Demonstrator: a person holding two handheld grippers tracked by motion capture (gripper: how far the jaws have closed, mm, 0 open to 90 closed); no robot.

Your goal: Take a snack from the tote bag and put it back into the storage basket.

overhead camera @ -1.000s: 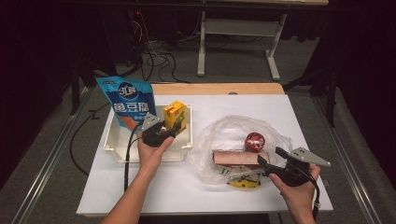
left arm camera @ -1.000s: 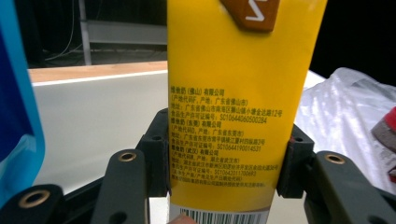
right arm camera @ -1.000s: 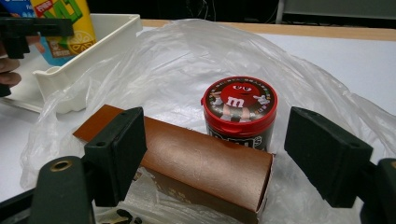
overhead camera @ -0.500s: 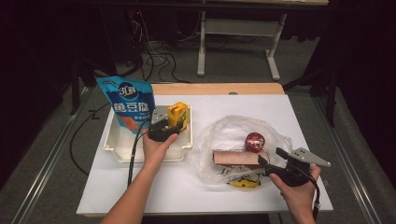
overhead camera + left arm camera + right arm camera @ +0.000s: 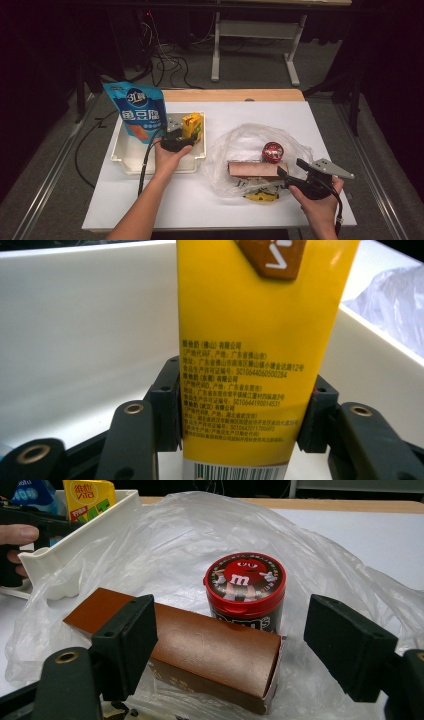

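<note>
My left gripper (image 5: 240,440) has its two black pads pressed on the narrow sides of the tall yellow drink carton with small printed text (image 5: 250,355), low on its body near the barcode. The step in hand, as I read it, is setting that carton down in the shallow white plastic tray (image 5: 131,161) — so I would keep the grip square, lower it straight until the base sits flat, and only then let the jaws part, since a tall narrow box tips easily if released at a lean. The carton stands upright, its long axis vertical, top end up, in the tray's right part just beside the blue snack pouch (image 5: 138,110).

Nearer me on the right, my right gripper (image 5: 230,650) stands wide and holds nothing, jaws either side of the long brown cardboard box (image 5: 200,650), which lies flat on the crumpled clear plastic bag (image 5: 320,565). Just behind the box stands the round red-lidded candy tub (image 5: 245,592).
</note>
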